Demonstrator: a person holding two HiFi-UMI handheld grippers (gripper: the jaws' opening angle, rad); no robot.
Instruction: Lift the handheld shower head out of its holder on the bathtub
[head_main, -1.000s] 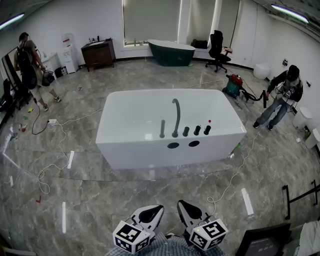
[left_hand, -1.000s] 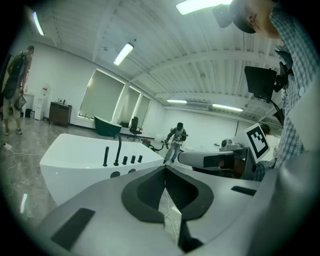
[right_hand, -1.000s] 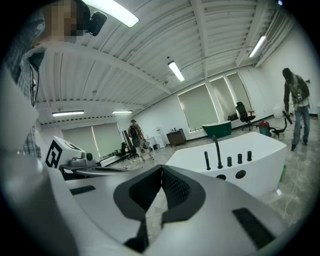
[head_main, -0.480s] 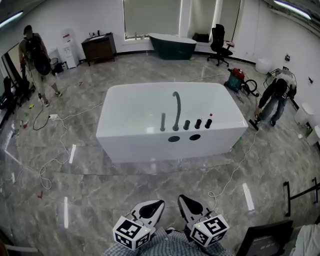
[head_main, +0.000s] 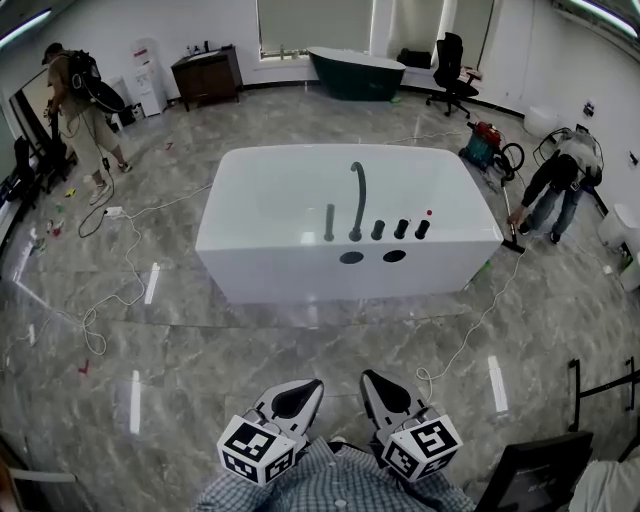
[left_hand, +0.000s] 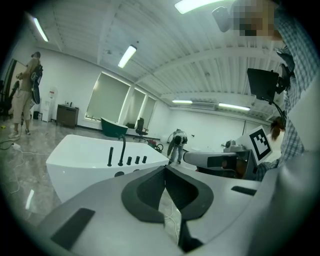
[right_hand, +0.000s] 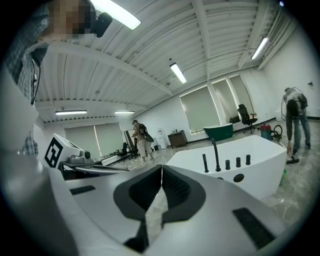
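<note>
While the bathtub sits higher in the head view than a second ago, the handheld shower head stands upright in its holder on the near rim, left of the spout. In the left gripper view, the left gripper has its jaws together and empty. In the right gripper view, the right gripper is likewise closed, with the tub well ahead.

We face the bathtub mid-floor | on its near rim we find the handheld shower head just left of the faucet spout, three knobs right | second tub far behind.
</note>
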